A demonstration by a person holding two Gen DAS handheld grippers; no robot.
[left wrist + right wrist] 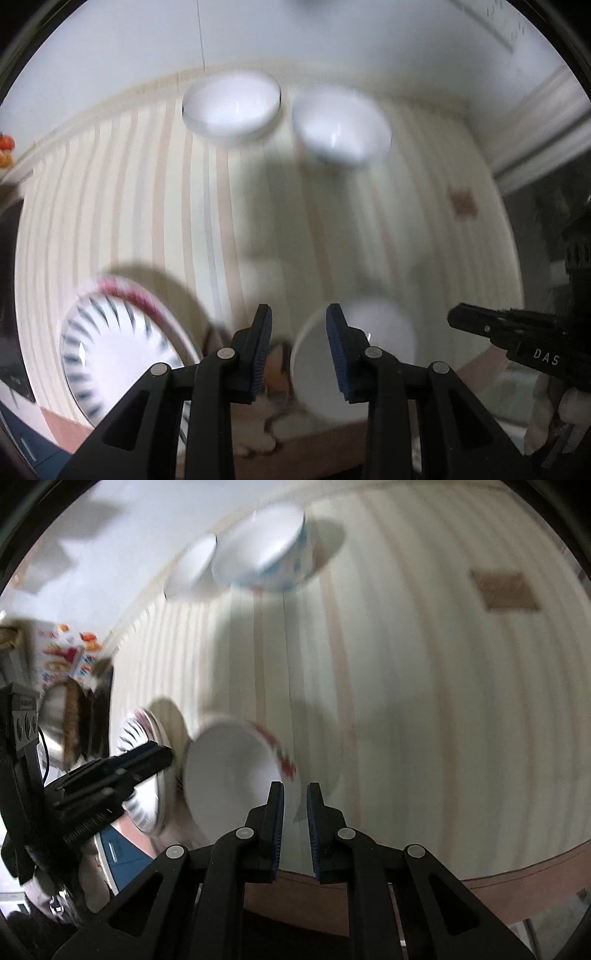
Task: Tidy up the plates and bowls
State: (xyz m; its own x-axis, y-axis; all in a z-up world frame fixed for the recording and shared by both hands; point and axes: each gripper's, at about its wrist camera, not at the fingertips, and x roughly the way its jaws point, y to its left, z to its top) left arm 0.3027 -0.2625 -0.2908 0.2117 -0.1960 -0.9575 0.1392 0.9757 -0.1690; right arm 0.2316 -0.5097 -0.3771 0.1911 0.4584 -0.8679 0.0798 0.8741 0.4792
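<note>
Right gripper (295, 805): jaws pressed nearly together, pinching the near rim of a white round bowl with a red-patterned outer band (232, 771). The bowl tilts away from the camera, apparently lifted off the cream striped tablecloth (424, 701); blur leaves it uncertain whether any edge touches the cloth.

Left gripper (299, 343): jaws slightly spread, nothing between the pads. In the left wrist view the same white bowl (354, 354) sits just beyond and to the right of its fingertips, with the right gripper's black finger entering from the right edge.

Just left of the bowl: a white round plate with black radial dashes (114, 350), lying on a pink-rimmed plate (147, 299) near the table's front edge.

Far side of the table: a shallow white round dish (231, 107) and, just beside it, a white bowl with blue and red print on its outside (269, 550). Well apart from the carried bowl.

Judgement: step in hand is transport of the red-banded bowl. Likely destination is the far printed bowl, to nest them. Next move calls for keeping the rim pinch firm, carrying across level, centring over the far bowl and lowering before release. Risk: bowl swings or slips from an edge grip.
</note>
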